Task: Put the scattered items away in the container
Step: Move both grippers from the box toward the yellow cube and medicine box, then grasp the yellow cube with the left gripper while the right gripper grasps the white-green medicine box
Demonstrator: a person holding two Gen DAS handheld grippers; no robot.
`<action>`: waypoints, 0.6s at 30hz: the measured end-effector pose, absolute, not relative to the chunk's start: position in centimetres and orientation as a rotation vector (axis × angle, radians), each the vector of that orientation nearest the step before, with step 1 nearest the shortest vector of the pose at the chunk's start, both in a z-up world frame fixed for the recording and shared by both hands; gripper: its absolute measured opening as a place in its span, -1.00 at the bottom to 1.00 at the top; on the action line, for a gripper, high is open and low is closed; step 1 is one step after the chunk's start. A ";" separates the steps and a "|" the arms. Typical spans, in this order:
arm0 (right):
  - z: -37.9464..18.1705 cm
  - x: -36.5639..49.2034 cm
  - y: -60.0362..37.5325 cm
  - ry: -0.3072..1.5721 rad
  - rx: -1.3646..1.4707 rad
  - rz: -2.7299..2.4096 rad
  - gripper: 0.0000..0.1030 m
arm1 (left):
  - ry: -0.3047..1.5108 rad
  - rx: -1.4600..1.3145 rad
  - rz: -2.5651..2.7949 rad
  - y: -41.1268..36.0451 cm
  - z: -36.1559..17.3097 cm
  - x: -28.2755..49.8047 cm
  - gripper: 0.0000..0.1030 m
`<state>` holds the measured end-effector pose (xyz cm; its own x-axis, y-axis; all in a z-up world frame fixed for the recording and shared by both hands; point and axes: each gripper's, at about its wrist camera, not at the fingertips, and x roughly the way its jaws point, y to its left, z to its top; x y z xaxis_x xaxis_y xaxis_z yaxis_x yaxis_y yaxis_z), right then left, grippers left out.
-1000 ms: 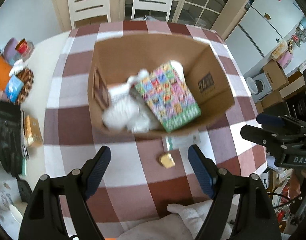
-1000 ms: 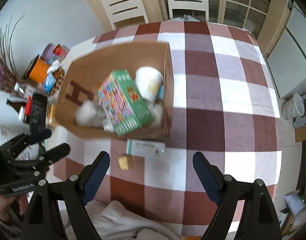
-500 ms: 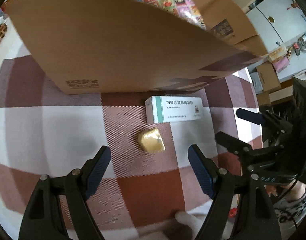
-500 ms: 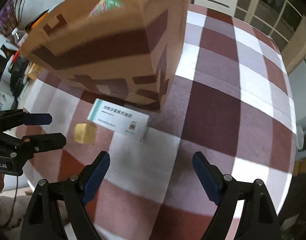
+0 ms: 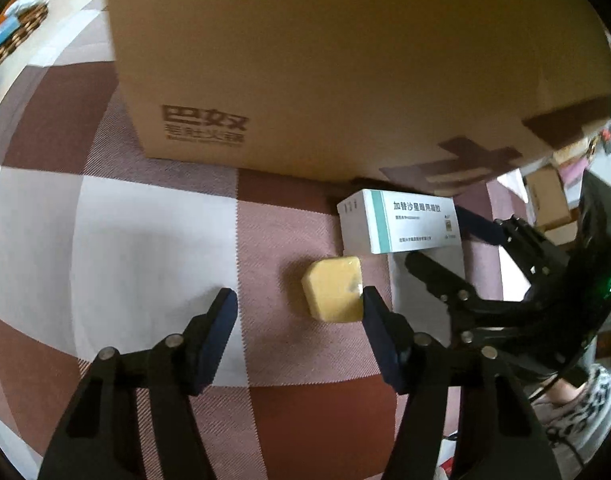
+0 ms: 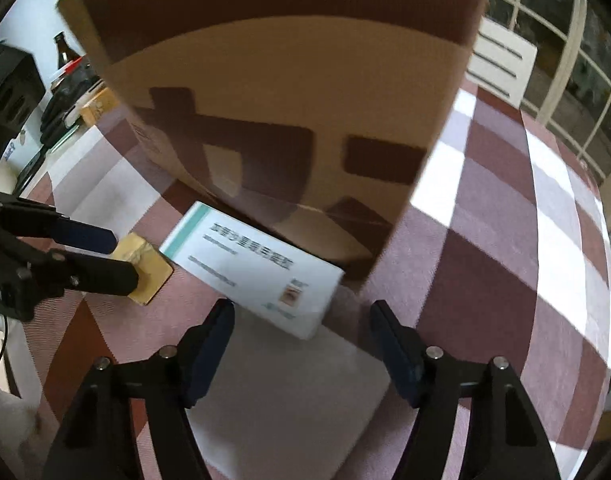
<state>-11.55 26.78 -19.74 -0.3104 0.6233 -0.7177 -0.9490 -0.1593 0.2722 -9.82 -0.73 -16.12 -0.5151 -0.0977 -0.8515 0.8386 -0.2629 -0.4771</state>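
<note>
The cardboard box [image 5: 345,64] [image 6: 289,80] fills the top of both views, and its inside is hidden. In front of it on the checked cloth lie a white and teal medicine carton [image 5: 401,226] [image 6: 253,272] and a small yellow block [image 5: 333,294] [image 6: 149,266]. My left gripper [image 5: 299,312] [image 6: 113,256] is low over the cloth with its jaws closing; the block sits between them against the right pad, while the left pad stands apart. My right gripper [image 6: 303,328] [image 5: 437,236] is closing too, with the carton's near end between its fingertips and neither pad pressing on it.
A checked tablecloth [image 6: 505,240] covers the table. A wicker basket [image 5: 17,36] stands far left. A brown bottle [image 6: 65,50], a small yellow carton [image 6: 99,104] and dark items sit left of the box. A white chair [image 6: 501,64] stands behind.
Both grippers have dropped from above the box's open top down to the cloth in front of it. Their jaws have narrowed around the yellow block and the carton.
</note>
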 end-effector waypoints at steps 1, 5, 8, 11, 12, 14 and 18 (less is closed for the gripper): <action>-19.6 -11.8 26.7 0.831 -0.543 1.729 0.40 | 1.330 0.939 -1.850 -0.8 -16.1 -9.6 0.24; -18.7 -12.7 26.3 0.798 -0.526 1.783 0.28 | 1.324 0.894 -1.854 -1.1 -15.9 -8.6 0.20; -17.8 -14.0 25.7 0.774 -0.555 1.846 0.08 | 1.305 0.894 -1.846 -1.5 -15.9 -8.0 0.19; -17.0 -15.1 25.3 0.746 -0.569 1.880 0.08 | 1.302 0.903 -1.846 -1.8 -16.1 -7.7 0.16; -17.1 -15.2 25.4 0.746 -0.574 1.882 0.08 | 1.310 0.916 -1.851 -1.8 -16.3 -7.7 0.16; -16.9 -15.5 25.6 0.729 -0.580 1.879 0.08 | 1.326 0.927 -1.879 -1.8 -16.5 -7.9 0.16; -17.3 -14.8 26.1 0.688 -0.588 1.858 0.08 | 1.287 0.968 -1.952 -1.2 -16.2 -9.3 0.16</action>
<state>-14.83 26.06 -17.35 -0.3563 0.6509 -0.6703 -0.9305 -0.3124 0.1912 -9.31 -1.19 -16.18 -0.5532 -0.0882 -0.8283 0.7961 -0.3487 -0.4945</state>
